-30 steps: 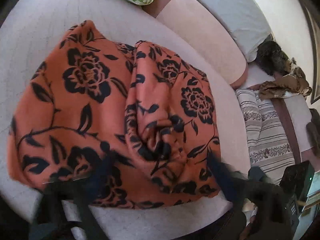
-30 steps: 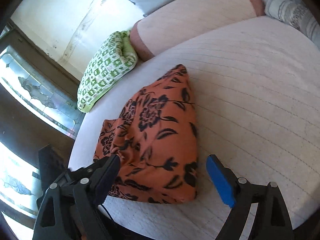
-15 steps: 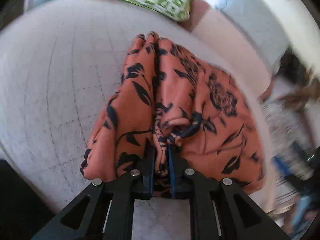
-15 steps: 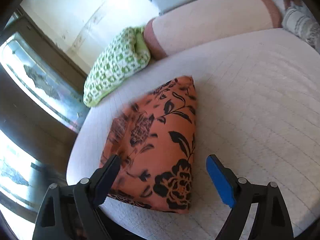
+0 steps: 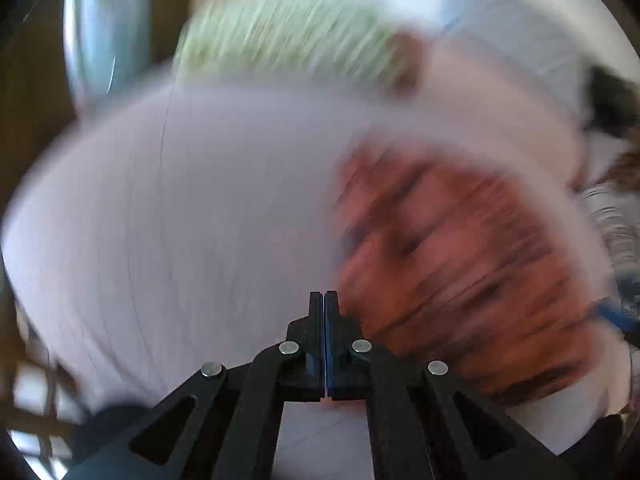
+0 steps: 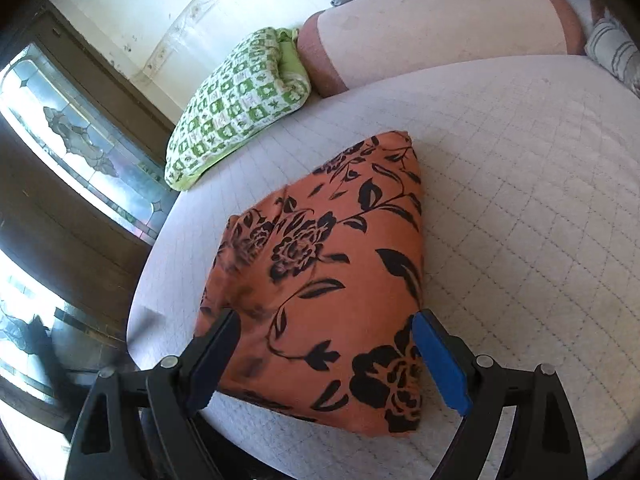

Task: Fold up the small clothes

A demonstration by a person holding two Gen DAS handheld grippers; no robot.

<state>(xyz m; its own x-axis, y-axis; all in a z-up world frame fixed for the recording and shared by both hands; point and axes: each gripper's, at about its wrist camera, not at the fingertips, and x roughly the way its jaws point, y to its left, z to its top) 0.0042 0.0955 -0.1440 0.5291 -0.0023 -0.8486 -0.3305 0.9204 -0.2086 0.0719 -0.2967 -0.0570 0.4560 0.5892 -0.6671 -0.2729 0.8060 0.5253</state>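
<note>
While your left wrist view is heavily smeared, your left gripper [image 5: 324,300] reads clearly at 6 o'clock: its jaws have just been closing and now meet pad to pad, with no fabric between them. The orange floral garment [image 5: 460,264] lies at 3 to 4 o'clock, just beside the closed fingertips, on the pale quilted bed [image 5: 200,208]. A green blur at 12 o'clock is the checked pillow [image 5: 288,36].

In your right wrist view, your right gripper [image 6: 324,344] stands spread wide at 6 o'clock, gripping nothing. The folded garment [image 6: 332,276] fills the centre, its near end between the fingers in view. The pillow [image 6: 236,100] sits at 11 o'clock, a pink bolster [image 6: 432,28] at 1 o'clock.
</note>
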